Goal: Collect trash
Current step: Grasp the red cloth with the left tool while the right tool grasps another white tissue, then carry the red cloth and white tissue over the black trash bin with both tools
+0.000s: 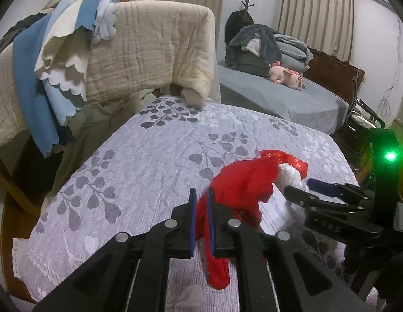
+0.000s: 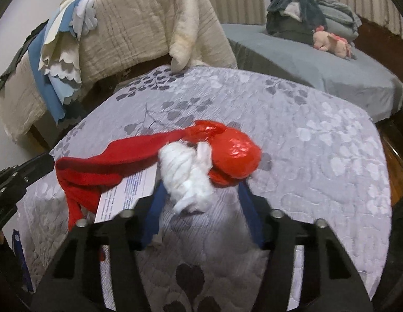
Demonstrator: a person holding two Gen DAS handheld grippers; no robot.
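Red bag (image 2: 235, 156) and white wad (image 2: 188, 179) on the patterned bedspread (image 2: 318, 143).

The bag lay on the bedspread, knotted and bulging, its contents hidden; the wad rested against it, a printed paper (image 2: 128, 195) just beside. Your left gripper (image 1: 201, 202) pointed downward, its jaws nearly together, clamping the bag's red tail (image 1: 222, 234). Your right gripper (image 2: 201, 189) tilted downward, its jaws narrowly parted about the wad; whether its pads pressed on it could not be told.

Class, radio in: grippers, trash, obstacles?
Left gripper shut on red bag. Right gripper around white wad, grip unclear. Paper sheet underneath.
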